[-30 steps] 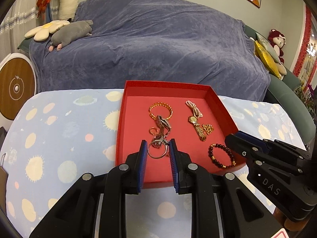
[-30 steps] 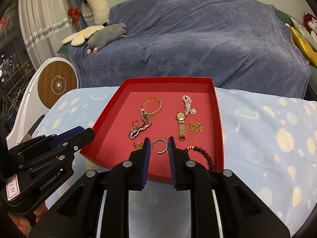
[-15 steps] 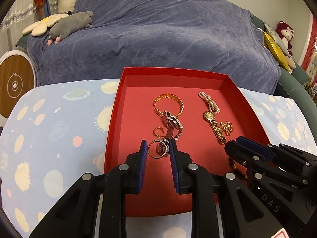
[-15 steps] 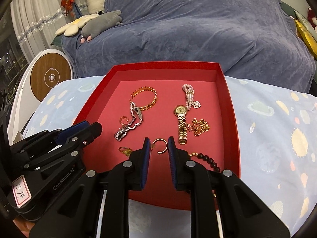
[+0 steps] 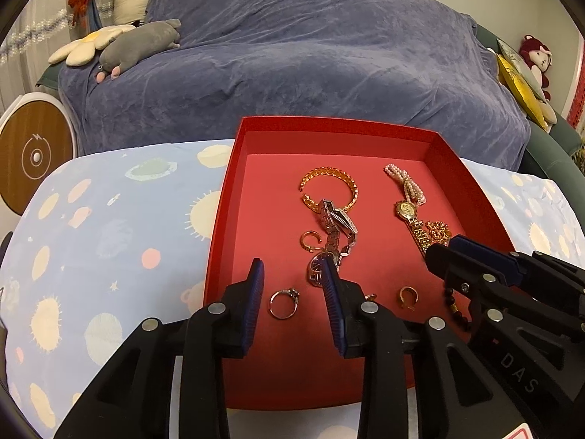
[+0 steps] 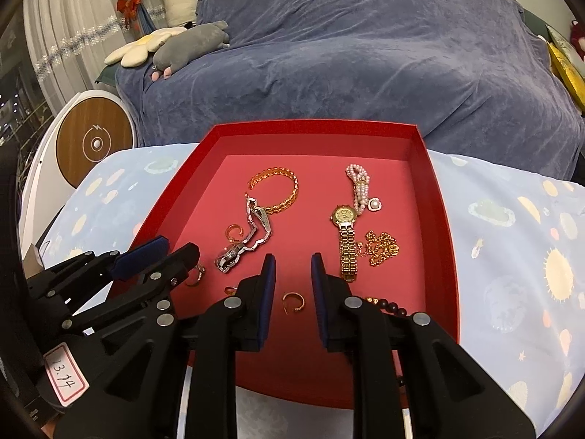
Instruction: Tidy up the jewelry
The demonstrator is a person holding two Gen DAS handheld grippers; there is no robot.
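Observation:
A red tray [image 5: 226, 212] on the table holds the jewelry. My left gripper [image 5: 292, 269] hangs low over its near left part. Its jaws are opening, and a silver stone ring [image 5: 283, 303] lies loose on the tray floor between them. My right gripper [image 6: 293, 259] is beside it to the right, its jaws also opening. A gold open ring [image 6: 294, 300] lies free on the floor between its pads. Farther in lie a gold bangle [image 5: 329, 186], a silver watch [image 5: 334, 226], a gold watch [image 6: 345, 234] and a pearl bracelet [image 6: 360, 184].
A gold chain [image 6: 382, 248], a small rose ring [image 5: 310, 240] and a dark bead bracelet [image 6: 389, 305] also lie in the tray. The table's space-print cloth [image 5: 91, 237] spreads on both sides. A blue-covered sofa [image 5: 310, 73] stands behind.
Both grippers came down and forward over the tray. Each was shut on a ring; now both jaws stand wider and the rings lie on the tray floor.

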